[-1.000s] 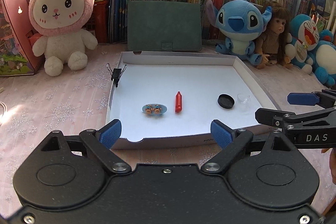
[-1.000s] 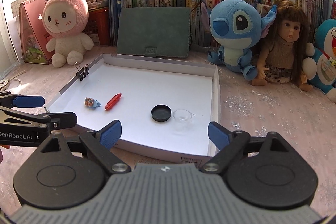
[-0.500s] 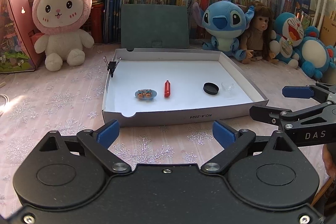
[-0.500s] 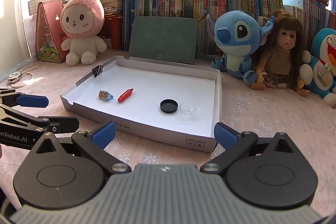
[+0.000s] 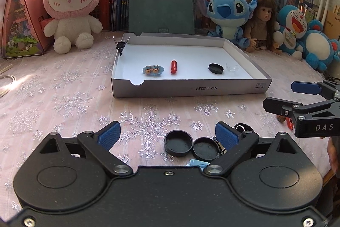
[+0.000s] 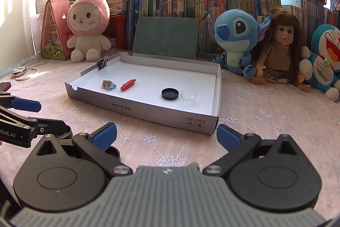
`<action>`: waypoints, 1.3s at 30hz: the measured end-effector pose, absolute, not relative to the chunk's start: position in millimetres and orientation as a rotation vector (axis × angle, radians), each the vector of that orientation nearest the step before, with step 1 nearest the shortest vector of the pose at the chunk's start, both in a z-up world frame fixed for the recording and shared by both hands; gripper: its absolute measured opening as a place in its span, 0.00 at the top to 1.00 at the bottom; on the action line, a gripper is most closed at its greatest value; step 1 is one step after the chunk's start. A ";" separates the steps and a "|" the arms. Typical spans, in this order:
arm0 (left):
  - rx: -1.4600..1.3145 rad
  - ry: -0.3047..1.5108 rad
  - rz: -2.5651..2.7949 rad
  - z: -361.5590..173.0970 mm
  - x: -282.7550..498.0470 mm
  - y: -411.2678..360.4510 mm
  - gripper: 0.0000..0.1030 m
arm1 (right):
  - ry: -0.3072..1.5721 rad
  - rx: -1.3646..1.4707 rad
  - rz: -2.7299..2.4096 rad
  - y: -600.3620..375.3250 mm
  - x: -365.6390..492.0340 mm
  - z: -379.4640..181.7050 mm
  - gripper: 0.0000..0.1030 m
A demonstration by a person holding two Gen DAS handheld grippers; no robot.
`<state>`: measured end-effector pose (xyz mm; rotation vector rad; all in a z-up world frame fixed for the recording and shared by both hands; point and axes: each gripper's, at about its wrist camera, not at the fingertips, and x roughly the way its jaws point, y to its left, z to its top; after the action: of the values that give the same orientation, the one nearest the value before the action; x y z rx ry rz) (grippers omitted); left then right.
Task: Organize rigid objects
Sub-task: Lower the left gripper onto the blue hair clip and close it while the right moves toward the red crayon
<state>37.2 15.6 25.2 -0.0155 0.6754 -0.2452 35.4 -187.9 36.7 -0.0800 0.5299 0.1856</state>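
Left claw (image 5: 167, 135) open, empty. Two black caps (image 5: 191, 145) lie between its pads, toward 3 o'clock. Right claw (image 6: 166, 134) open too; possibly farther off.

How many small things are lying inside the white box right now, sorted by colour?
Black: 1, the round lid
Red: 1, the capsule-shaped piece
Blue: 1, the little plate with figures
Clear: 1, the small dish
Total: 4 in the white box, not counting the binder clip on its wall.

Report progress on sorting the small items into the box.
Done: the box holds a red tube, a black lid, a blue trinket and a clear cup. In hand: nothing; both grippers are open. Left: two black caps on the tablecloth.
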 end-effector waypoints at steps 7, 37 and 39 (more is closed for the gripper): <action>0.020 0.651 -0.277 23.0 13.1 11.6 0.07 | 0.515 -0.090 0.164 -191.1 23.6 31.2 0.00; 0.097 0.662 -0.314 4.2 -6.3 -12.5 0.62 | 0.557 -0.080 0.130 -210.9 7.1 14.4 0.13; 0.099 0.663 -0.311 4.7 -5.9 -12.2 0.64 | 0.556 -0.080 0.125 -211.9 6.0 14.1 0.16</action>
<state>-5.9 -12.2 4.7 0.0991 0.6628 -0.3109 6.0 -211.9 14.1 -0.0799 0.5557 0.1252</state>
